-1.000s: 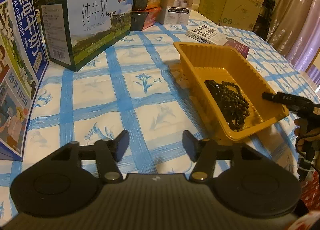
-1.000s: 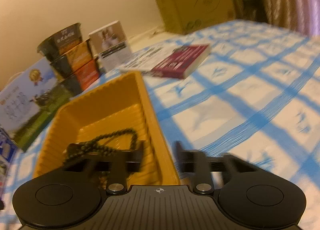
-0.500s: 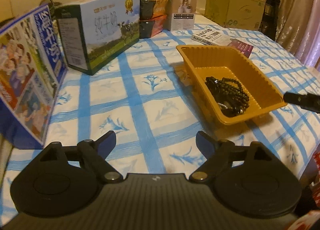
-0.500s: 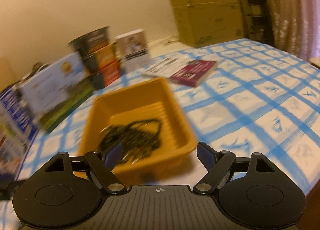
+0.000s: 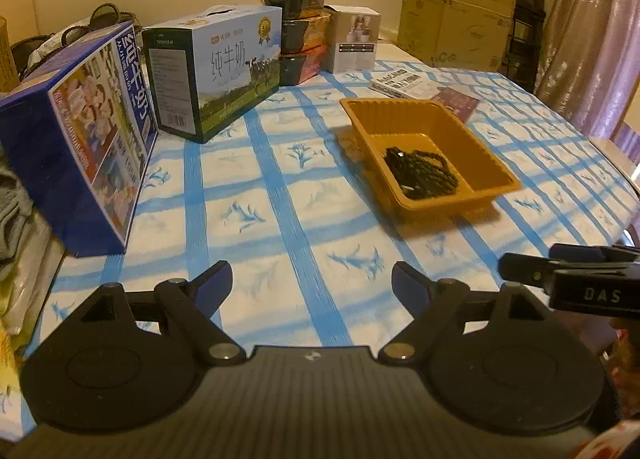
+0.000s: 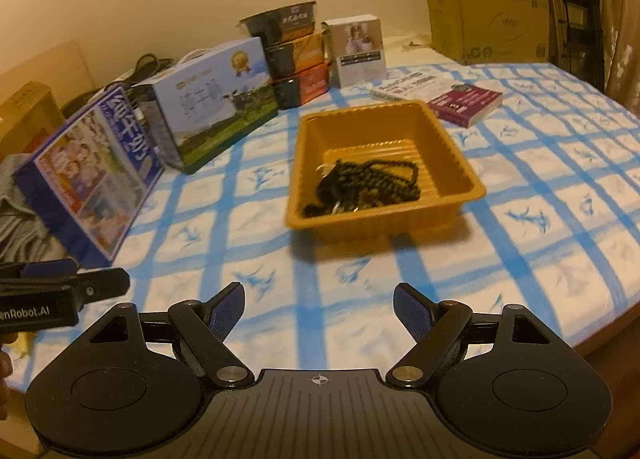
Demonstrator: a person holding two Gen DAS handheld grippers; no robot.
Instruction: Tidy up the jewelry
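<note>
A yellow plastic tray (image 5: 362,112) (image 6: 464,163) stands on the blue-checked tablecloth, and a heap of dark bead necklaces (image 5: 420,175) (image 6: 364,185) lies inside it. My left gripper (image 5: 312,279) hovers over the cloth well short of the tray, open, nothing between its fingers. My right gripper (image 6: 319,303) is also open and empty, back from the tray's near edge. Each gripper shows at the edge of the other's view.
Two milk cartons (image 5: 80,131) (image 5: 216,67) stand at the left, stacked food tubs (image 5: 300,47) and a small white box (image 5: 354,39) behind. Books (image 6: 464,101) lie beyond the tray. Cardboard boxes (image 5: 452,27) sit at the back; the table edge (image 6: 612,335) is at right.
Both grippers have pulled back and up from the tray and opened wider. The right gripper's fingers were over the beads in the tray; the beads now lie loose there.
</note>
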